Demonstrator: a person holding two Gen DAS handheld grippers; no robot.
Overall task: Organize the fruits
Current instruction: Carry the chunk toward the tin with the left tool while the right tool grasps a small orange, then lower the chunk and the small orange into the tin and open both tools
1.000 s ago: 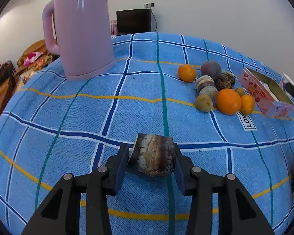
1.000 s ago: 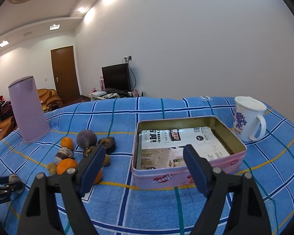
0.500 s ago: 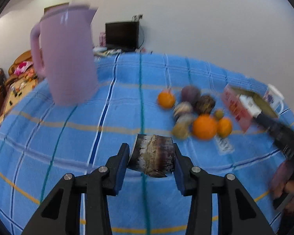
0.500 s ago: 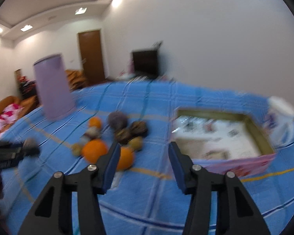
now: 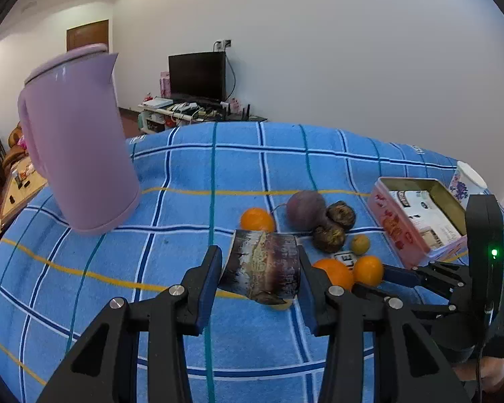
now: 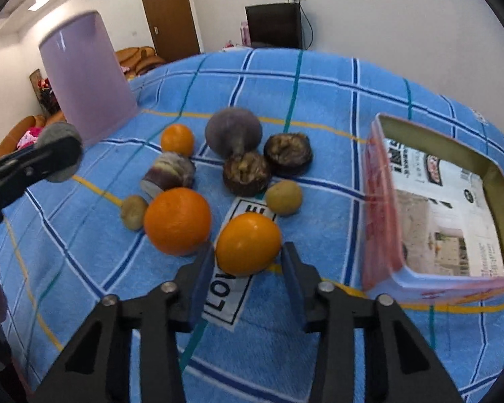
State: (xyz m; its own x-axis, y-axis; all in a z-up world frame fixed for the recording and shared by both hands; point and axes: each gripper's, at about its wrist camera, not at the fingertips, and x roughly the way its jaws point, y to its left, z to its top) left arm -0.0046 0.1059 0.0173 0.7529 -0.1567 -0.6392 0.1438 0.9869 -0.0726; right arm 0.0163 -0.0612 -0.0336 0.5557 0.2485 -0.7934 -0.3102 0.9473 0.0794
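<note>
My left gripper (image 5: 260, 270) is shut on a dark, striped stub of fruit (image 5: 262, 262), held above the blue checked cloth (image 5: 184, 184). It also shows at the left edge of the right wrist view. My right gripper (image 6: 248, 265) is low over the cloth. Its jaws are closing on a small orange (image 6: 248, 241), and both pads look to be against its sides. Close by lie a large orange (image 6: 177, 220), another small orange (image 6: 177, 139), a purple round fruit (image 6: 233, 129), two dark brown fruits (image 6: 247, 173), a second striped stub (image 6: 169, 174) and two small tan fruits (image 6: 283, 197).
An open pink tin (image 6: 383, 201) with printed paper inside stands right of the fruit pile. A lilac kettle (image 5: 77, 161) stands at the back left and a white mug (image 5: 467, 181) beyond the tin. A white LOVE label (image 6: 228, 288) lies on the cloth under my right fingers.
My right gripper swung left from the tin, dropped to the fruit pile and narrowed its jaws around the small orange. My left gripper rose and moved toward the pile, still holding the stub.
</note>
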